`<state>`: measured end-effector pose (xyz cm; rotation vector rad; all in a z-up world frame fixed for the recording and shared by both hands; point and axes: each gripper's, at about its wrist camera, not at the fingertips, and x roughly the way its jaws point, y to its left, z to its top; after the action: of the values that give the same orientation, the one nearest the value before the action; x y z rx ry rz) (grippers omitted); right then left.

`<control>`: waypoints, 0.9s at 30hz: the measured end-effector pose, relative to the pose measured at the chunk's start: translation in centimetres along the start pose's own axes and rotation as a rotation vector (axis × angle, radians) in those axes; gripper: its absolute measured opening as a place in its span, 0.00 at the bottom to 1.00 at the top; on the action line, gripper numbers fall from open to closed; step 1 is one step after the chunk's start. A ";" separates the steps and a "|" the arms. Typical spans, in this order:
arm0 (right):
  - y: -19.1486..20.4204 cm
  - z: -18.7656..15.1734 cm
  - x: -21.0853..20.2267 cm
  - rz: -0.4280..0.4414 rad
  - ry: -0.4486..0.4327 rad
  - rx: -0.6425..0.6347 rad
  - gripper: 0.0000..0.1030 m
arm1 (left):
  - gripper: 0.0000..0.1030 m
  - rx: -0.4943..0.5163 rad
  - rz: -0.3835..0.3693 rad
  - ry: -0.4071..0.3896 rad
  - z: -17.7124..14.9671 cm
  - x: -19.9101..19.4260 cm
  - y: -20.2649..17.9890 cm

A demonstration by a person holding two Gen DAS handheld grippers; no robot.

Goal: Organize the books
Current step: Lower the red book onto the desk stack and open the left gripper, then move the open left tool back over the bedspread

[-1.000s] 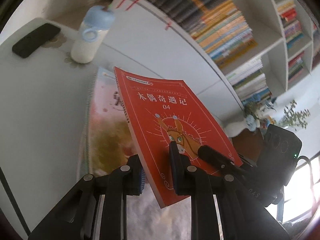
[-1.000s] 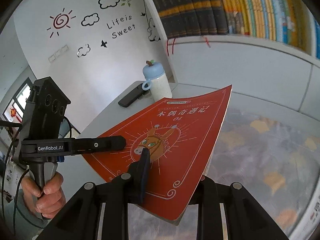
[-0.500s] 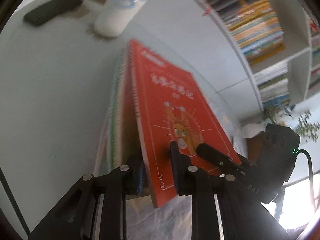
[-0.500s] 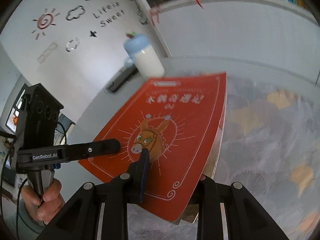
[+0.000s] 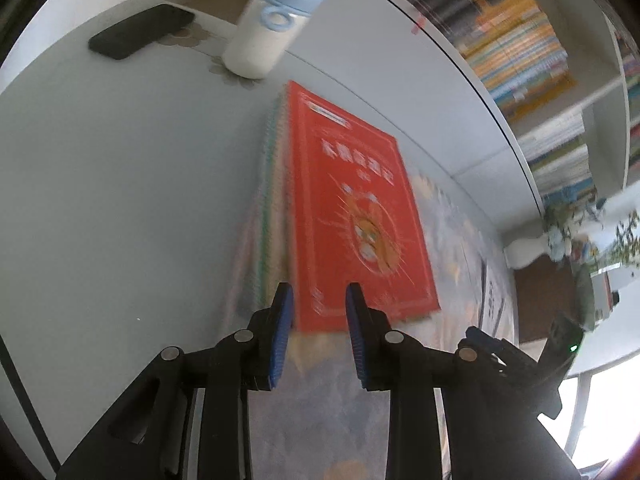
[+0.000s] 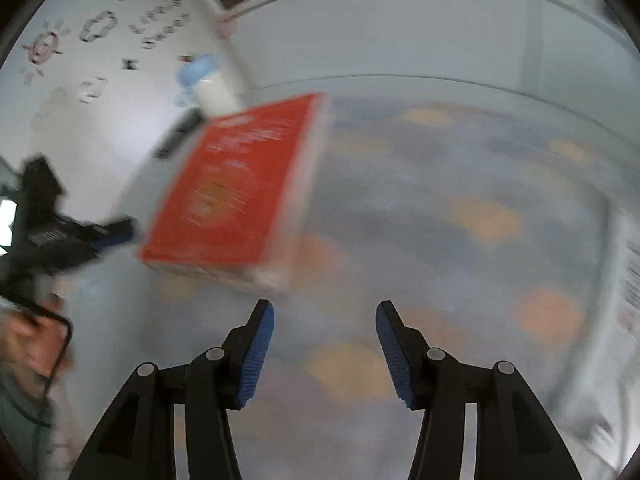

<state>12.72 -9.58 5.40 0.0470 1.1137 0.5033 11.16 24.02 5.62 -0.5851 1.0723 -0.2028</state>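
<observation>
A red book [image 5: 352,208] with a donkey on its cover lies flat on top of a stack of books [image 5: 264,200] on the table. It also shows in the right wrist view [image 6: 236,192], blurred. My left gripper [image 5: 318,300] is open, its fingertips just at the book's near edge, holding nothing. My right gripper [image 6: 324,312] is open and empty, pulled back from the stack over a patterned cloth [image 6: 460,220].
A white bottle with a blue lid [image 5: 272,20] and a black phone [image 5: 140,36] lie at the far end of the grey table [image 5: 120,200]. A full bookshelf [image 5: 520,40] runs along the wall. A white vase with flowers [image 5: 560,236] stands at the right.
Both grippers held the red book in the air. It now lies flat on the stack, and both grippers have opened and drawn back from it.
</observation>
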 end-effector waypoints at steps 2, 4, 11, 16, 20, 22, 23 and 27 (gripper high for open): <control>-2.0 -2.3 -0.6 -0.088 -0.003 0.015 0.53 | 0.24 0.025 -0.001 0.014 -0.7 0.2 -1.5; -3.6 -4.2 -0.8 -0.141 -0.002 0.042 0.53 | 0.24 0.062 0.008 0.036 -1.6 0.6 -3.2; -5.7 -8.6 -1.7 -0.252 -0.117 0.007 0.76 | 0.24 0.146 0.042 0.089 -4.6 1.1 -8.1; -5.7 -9.0 -0.8 -0.300 -0.084 -0.021 1.00 | 0.24 0.192 0.069 0.100 -6.7 0.4 -11.1; -5.4 -9.6 -0.8 -0.272 -0.131 -0.033 1.00 | 0.24 0.215 0.081 0.085 -8.0 -0.3 -12.9; -5.5 -10.0 -1.0 -0.265 -0.148 -0.032 1.00 | 0.25 0.209 0.076 0.077 -8.5 -0.7 -13.4; -5.5 -10.1 -1.0 -0.268 -0.146 -0.034 1.00 | 0.25 0.206 0.074 0.074 -8.7 -0.8 -13.6; -5.5 -10.0 -0.9 -0.269 -0.145 -0.037 1.00 | 0.25 0.202 0.076 0.061 -8.7 -1.0 -14.1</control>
<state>5.74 -16.93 0.12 -0.0966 0.9504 0.2747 4.80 9.65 11.05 -0.3580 1.1156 -0.2607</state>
